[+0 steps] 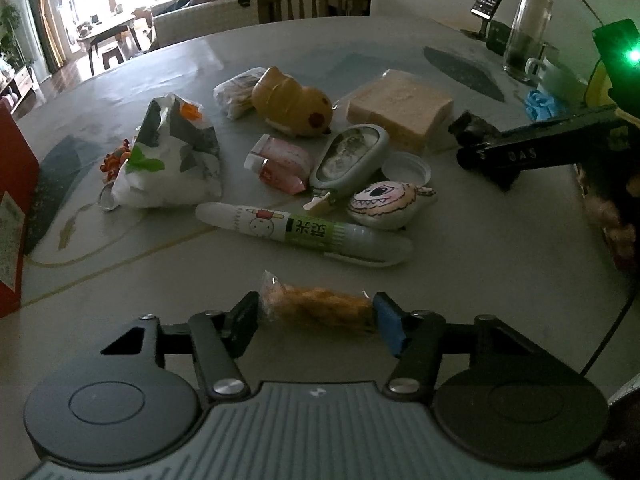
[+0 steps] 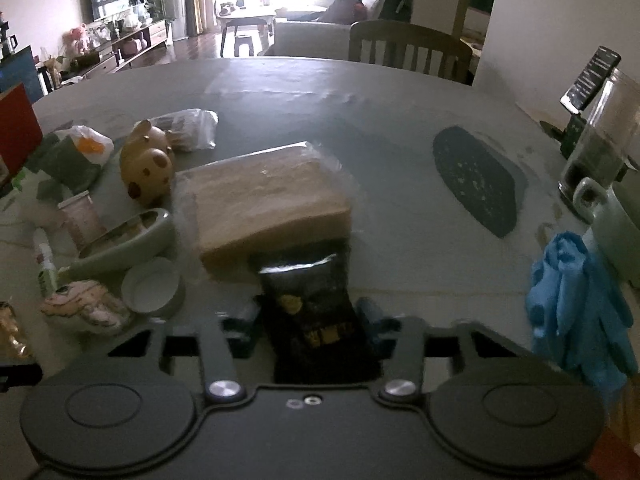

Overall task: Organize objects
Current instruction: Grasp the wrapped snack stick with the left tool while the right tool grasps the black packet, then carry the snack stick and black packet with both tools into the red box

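Left wrist view: the left tool (image 1: 316, 314) is clamped on a crinkly clear-wrapped snack (image 1: 320, 308) of knobbly golden-brown pieces, held crosswise at lower centre of the frame, one black pad and one blue pad pressing its ends. Beyond it the smooth grey bench (image 1: 480, 248) carries a cluster at mid-frame: a long glossy white tube (image 1: 304, 234) with a green label lying on its side, a soft round plush with one big eye (image 1: 384, 204), a shallow white plastic lid (image 1: 406, 168), an oval grey-green case (image 1: 350, 158), a small pink carton (image 1: 280, 164), a rounded tan toy animal (image 1: 292, 104) on its side, a rectangular beige block in clear film (image 1: 400, 106), and a crumpled white-and-grey printed bag (image 1: 172, 156) at centre left. At right of the frame the right tool (image 1: 478, 142) reaches in, its dark fingers pinching a small black packet (image 1: 472, 128).

In the right wrist view the right tool (image 2: 312, 320) is closed on that shiny black foil packet (image 2: 316, 312), which stands upright at lower centre just in front of the beige block (image 2: 268, 204). A rumpled blue glove (image 2: 576, 296) lies at lower right, near a white mug (image 2: 616, 224) and a tall clear glass jar (image 2: 600, 144).
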`<state>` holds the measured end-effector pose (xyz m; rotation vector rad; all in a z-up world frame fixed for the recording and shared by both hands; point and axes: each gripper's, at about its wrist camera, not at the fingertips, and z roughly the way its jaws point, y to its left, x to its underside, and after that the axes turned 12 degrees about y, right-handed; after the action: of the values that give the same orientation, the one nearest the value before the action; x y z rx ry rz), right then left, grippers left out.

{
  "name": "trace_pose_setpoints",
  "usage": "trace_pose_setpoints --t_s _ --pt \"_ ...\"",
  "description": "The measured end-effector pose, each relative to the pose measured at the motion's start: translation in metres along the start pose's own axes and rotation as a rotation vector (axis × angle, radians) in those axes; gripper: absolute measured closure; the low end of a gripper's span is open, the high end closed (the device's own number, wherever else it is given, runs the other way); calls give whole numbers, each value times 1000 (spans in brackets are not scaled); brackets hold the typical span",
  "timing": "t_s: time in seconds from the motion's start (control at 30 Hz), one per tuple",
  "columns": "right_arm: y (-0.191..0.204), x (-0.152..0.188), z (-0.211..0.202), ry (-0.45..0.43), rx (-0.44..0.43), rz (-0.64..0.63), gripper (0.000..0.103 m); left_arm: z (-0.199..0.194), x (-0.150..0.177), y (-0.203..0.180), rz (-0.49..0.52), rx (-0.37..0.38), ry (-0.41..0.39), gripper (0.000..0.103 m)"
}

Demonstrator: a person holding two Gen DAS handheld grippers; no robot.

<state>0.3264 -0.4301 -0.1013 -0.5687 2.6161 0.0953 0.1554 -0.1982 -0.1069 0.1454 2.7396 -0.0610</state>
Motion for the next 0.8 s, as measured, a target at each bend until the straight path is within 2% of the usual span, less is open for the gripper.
trace_pose_setpoints --t_s 0.17,0.37,0.6,0.8 --pt "3 8 -15 7 -1 36 71 -6 3 5 -18 19 -11 47" --pt "26 14 -51 -42 -18 47 71 -29 6 19 -41 29 -67 47" --pt "75 0 -98 -114 -53 36 71 -68 6 52 -77 39 -149 47" --pt "132 -15 -130 -165 -84 -3 71 -112 9 98 -138 47 -223 47"
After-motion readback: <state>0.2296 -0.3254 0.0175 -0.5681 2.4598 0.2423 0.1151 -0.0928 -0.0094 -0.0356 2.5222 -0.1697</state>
